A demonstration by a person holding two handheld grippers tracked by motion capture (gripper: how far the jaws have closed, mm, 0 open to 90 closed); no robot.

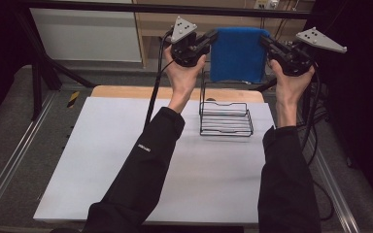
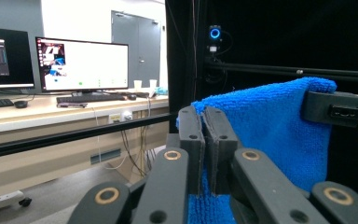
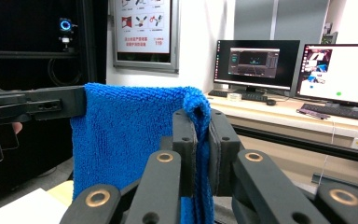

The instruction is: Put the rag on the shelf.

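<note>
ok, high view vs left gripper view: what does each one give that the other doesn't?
High view: black wire rack on the white table, below the cloth, and both forearms. Left gripper view: left gripper's jaws closed on the cloth edge, plus a desk with monitors behind. Both: blue cloth held up between the left gripper and right gripper.

Fuzzy blue terry cloth, seemingly microfibre

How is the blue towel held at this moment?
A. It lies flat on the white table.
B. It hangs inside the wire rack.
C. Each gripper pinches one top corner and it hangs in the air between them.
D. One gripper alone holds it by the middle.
C: the left gripper and the right gripper each clamp a top corner of the blue towel, which hangs above the wire rack.
</note>
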